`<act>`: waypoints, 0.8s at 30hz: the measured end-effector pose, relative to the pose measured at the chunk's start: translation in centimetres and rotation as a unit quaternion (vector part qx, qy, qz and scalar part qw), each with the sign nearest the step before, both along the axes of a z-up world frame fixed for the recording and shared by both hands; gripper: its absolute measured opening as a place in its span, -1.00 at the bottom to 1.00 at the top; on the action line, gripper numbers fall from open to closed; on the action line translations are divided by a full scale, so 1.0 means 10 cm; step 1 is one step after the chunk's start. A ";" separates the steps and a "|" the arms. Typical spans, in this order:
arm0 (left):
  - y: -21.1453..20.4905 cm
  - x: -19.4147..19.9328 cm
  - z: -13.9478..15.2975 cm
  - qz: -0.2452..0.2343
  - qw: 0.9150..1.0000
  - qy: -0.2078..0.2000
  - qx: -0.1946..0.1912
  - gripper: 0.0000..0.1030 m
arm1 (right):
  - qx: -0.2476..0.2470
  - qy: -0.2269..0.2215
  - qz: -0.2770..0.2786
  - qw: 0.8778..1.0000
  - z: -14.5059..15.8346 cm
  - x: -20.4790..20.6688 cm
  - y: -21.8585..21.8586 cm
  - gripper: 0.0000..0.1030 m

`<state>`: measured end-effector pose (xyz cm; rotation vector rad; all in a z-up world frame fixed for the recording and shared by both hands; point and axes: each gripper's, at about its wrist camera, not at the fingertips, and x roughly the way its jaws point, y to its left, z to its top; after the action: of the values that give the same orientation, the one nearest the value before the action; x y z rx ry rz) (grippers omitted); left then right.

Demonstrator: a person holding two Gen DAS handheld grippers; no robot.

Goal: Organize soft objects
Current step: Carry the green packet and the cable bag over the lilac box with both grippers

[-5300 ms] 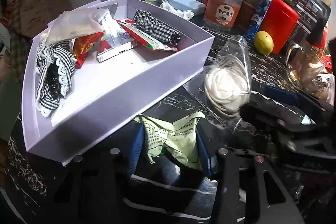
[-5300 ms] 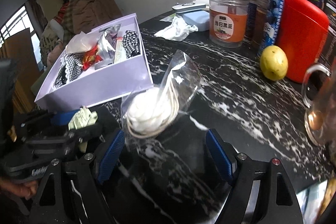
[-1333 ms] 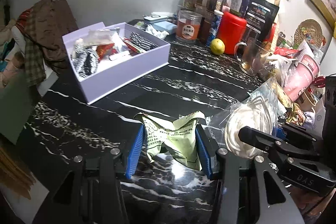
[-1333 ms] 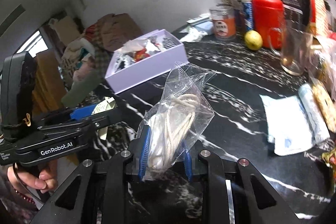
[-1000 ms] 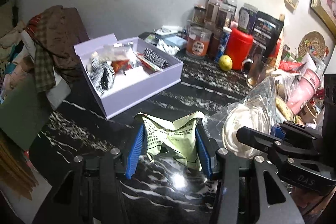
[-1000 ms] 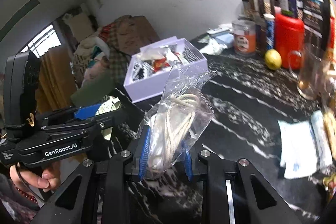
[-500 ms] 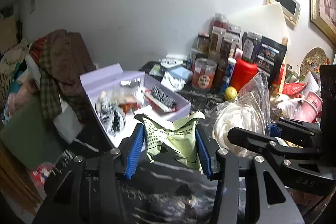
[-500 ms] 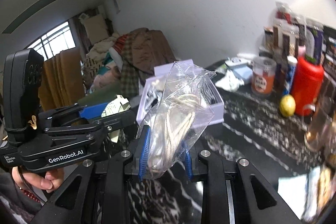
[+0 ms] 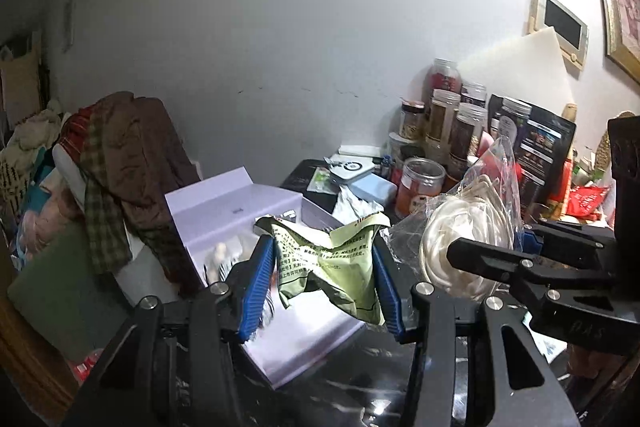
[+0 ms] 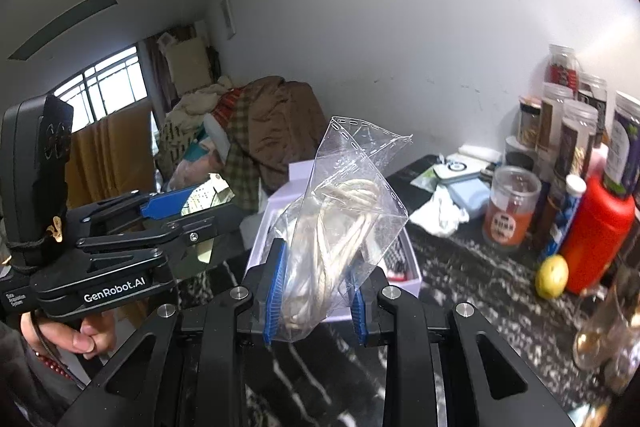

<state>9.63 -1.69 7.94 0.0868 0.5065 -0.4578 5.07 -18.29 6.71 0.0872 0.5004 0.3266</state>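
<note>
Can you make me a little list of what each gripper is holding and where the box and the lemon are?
left gripper: shut on the green packet
right gripper: shut on the clear bag with coiled white cord inside
purple box: open, on the black marbled counter, just beyond both grippers
lemon: on the counter beside the red canister
jars: lined up along the wall
</note>
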 end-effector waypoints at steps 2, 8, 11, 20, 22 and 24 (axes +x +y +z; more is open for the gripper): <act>0.01 0.12 -0.01 0.003 1.000 -0.001 -0.001 -0.07 | -0.004 -0.002 0.000 1.000 0.02 0.11 0.01 -0.46; 0.08 0.55 -0.09 0.020 1.000 0.006 -0.001 -0.07 | -0.008 -0.004 0.000 1.000 0.01 0.48 -0.02 -0.46; 0.12 0.77 -0.16 0.033 0.999 0.010 0.002 -0.07 | -0.013 -0.001 0.000 1.000 -0.02 0.67 -0.01 -0.46; 0.16 1.34 -0.45 0.062 0.997 0.040 0.009 -0.07 | -0.015 0.011 0.006 1.000 -0.18 1.23 0.01 -0.45; 0.15 1.44 -0.54 0.066 0.997 0.049 0.014 -0.07 | -0.013 0.016 0.010 1.000 -0.23 1.34 0.04 -0.45; 0.14 1.52 -0.63 0.070 0.996 0.059 0.018 -0.07 | -0.012 0.021 0.014 1.000 -0.28 1.45 0.05 -0.45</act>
<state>24.81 -0.32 1.68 0.0589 0.6327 -0.3181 19.56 -17.76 3.87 0.0633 0.5479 0.3467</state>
